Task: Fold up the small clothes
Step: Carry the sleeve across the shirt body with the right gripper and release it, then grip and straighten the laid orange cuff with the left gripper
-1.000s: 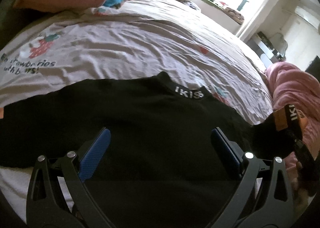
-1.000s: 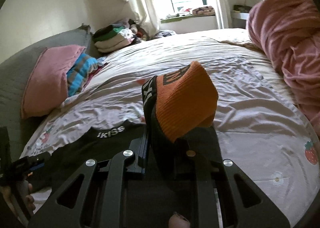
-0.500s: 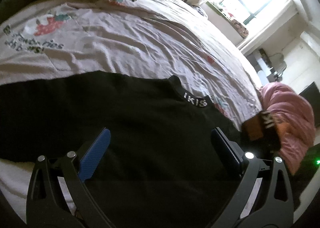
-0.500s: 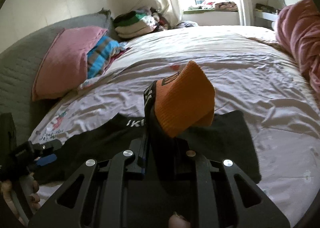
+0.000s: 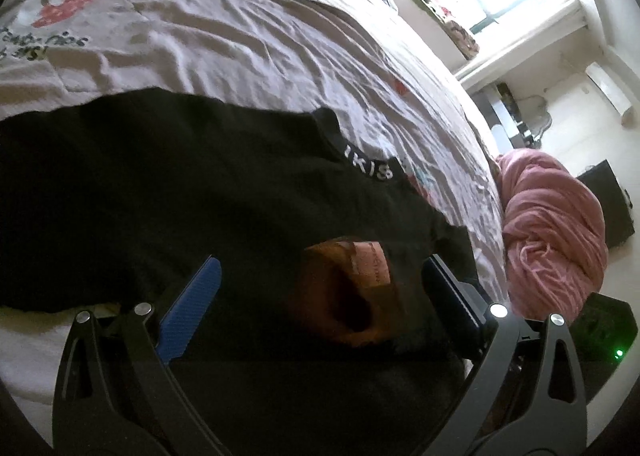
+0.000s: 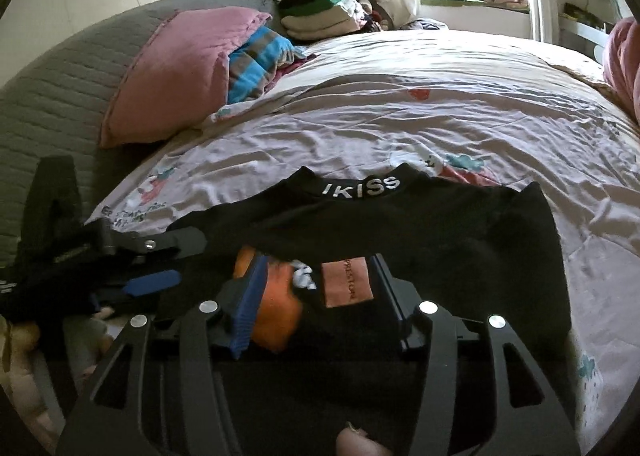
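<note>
So the whole thing is on a bed (image 6: 460, 104) with a wrinkly pale sheet that has little cartoon prints. Way out ahead of the right hand-held gripper (image 6: 316, 308) and off to its left there's a pink pillow (image 6: 176, 76) leaning on the grey headboard, a striped blue blanket (image 6: 256, 60) tucked beside it, and a pile of folded clothes (image 6: 320, 14) further back by the window. A lumpy pink blanket (image 5: 554, 232) sits off to the right of the left hand-held gripper (image 5: 320, 300), at the bed's edge.

The black top (image 6: 420, 232) lies flat on the bed right in front of both grippers, spread sideways across the view, so its long axis runs left to right. Its collar (image 6: 362, 186), with the white IKISS lettering, is on the far edge, pointing away from the grippers toward the window side. The orange cuff (image 6: 276, 308) of a sleeve is folded in onto the body and sits between the right gripper's fingers, next to an orange label patch (image 6: 347, 283).

Right hand-held gripper has its jaws apart, roughly medium width, cuff between them and touching the blue left pad; can't tell if it's actually gripped. Left hand-held gripper is spread wide above the black fabric, holding nothing, and the cuff (image 5: 344, 296) sits between its fingers too. In the right view it's sitting just to the left, kinda crowding that side of the top.
</note>
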`<state>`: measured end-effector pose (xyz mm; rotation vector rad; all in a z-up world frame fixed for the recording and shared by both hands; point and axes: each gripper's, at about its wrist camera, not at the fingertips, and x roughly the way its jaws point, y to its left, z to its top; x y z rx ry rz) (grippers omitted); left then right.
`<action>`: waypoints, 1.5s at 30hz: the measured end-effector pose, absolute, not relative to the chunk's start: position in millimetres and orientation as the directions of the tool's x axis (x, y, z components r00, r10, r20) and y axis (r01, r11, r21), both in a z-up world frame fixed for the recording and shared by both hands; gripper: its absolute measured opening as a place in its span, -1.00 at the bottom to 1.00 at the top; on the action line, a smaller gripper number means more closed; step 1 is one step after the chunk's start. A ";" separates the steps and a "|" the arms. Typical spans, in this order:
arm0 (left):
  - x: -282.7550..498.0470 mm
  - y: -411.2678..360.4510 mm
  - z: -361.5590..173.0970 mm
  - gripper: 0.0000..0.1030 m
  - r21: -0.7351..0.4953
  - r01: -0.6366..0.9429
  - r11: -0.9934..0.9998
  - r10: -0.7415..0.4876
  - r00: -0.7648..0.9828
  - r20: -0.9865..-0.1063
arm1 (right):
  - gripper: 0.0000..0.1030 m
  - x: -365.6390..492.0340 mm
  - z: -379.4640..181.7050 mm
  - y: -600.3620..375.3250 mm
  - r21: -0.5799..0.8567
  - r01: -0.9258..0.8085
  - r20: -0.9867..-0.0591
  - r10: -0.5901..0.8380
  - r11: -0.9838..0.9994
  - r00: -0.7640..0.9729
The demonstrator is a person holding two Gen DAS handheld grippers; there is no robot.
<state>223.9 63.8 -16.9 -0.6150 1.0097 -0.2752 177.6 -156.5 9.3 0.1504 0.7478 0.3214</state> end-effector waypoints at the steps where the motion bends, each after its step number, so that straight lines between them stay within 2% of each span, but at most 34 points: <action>1: 224.5 60.8 -20.0 0.82 -0.607 -0.052 0.793 -0.502 0.508 -0.700 | 0.00 176.0 10.0 -160.0 0.250 -0.224 -0.643 0.335 0.942 0.689; 4: 226.3 51.6 -28.9 0.80 -0.596 -0.036 0.802 -0.507 0.486 -0.712 | 0.03 172.8 9.0 -178.9 0.270 -0.180 -0.646 0.316 0.946 0.694; 7: 226.9 43.0 -39.5 0.61 -0.553 -0.045 0.832 -0.473 0.463 -0.749 | 0.04 167.0 6.6 -199.0 0.269 -0.144 -0.651 0.291 0.952 0.701; 8: 227.0 39.8 -43.6 0.43 -0.537 -0.047 0.842 -0.461 0.454 -0.762 | 0.04 165.9 5.2 -204.3 0.267 -0.135 -0.655 0.283 0.954 0.701; 9: 227.9 37.3 -46.8 0.34 -0.530 -0.046 0.847 -0.457 0.445 -0.770 | 0.04 164.7 4.0 -209.4 0.265 -0.124 -0.660 0.274 0.956 0.700; 10: 228.1 33.9 -51.1 0.14 -0.525 -0.045 0.850 -0.457 0.432 -0.777 | 0.04 163.5 2.6 -214.9 0.265 -0.114 -0.665 0.267 0.958 0.698; 11: 227.7 31.1 -54.8 0.08 -0.520 -0.042 0.853 -0.457 0.420 -0.784 | 0.04 162.0 1.3 -221.5 0.261 -0.104 -0.672 0.258 0.960 0.695; 15: 228.0 13.1 -64.5 0.05 -0.470 0.008 0.882 -0.435 0.392 -0.811 | 0.04 155.4 -1.0 -244.3 0.236 -0.066 -0.691 0.215 0.970 0.690; 17: 229.4 4.5 -62.5 -0.49 -0.432 0.040 0.901 -0.409 0.408 -0.816 | 0.04 151.8 -1.6 -255.9 0.223 -0.045 -0.693 0.191 0.974 0.695; 18: 229.8 1.0 -60.2 -0.58 -0.419 0.059 0.906 -0.403 0.419 -0.813 | 0.04 149.3 -2.0 -263.5 0.216 -0.027 -0.696 0.174 0.976 0.697; 19: 229.5 -2.2 -56.9 -0.80 -0.404 0.076 0.912 -0.395 0.434 -0.810 | 0.04 149.1 -2.2 -267.2 0.214 -0.016 -0.698 0.165 0.977 0.697; 26: 221.8 -1.9 -10.8 -0.88 -0.380 0.164 0.910 -0.404 0.551 -0.730 | 0.04 148.5 -7.4 -286.2 0.132 0.064 -0.728 0.053 0.989 0.684; 30: 215.6 7.4 19.2 -0.88 -0.307 0.162 0.938 -0.336 0.648 -0.683 | 0.04 151.5 -11.0 -285.1 0.141 0.070 -0.734 0.057 0.987 0.676; 37: 222.9 26.9 -5.1 -0.88 -0.316 0.086 0.945 -0.304 0.588 -0.750 | 0.04 163.8 -17.8 -273.3 0.121 0.065 -0.762 0.050 0.991 0.646; 45: 219.9 44.4 -12.5 -0.81 -0.342 0.033 0.939 -0.297 0.579 -0.759 | 0.04 193.9 -25.2 -265.4 0.074 0.069 -0.784 0.015 0.995 0.621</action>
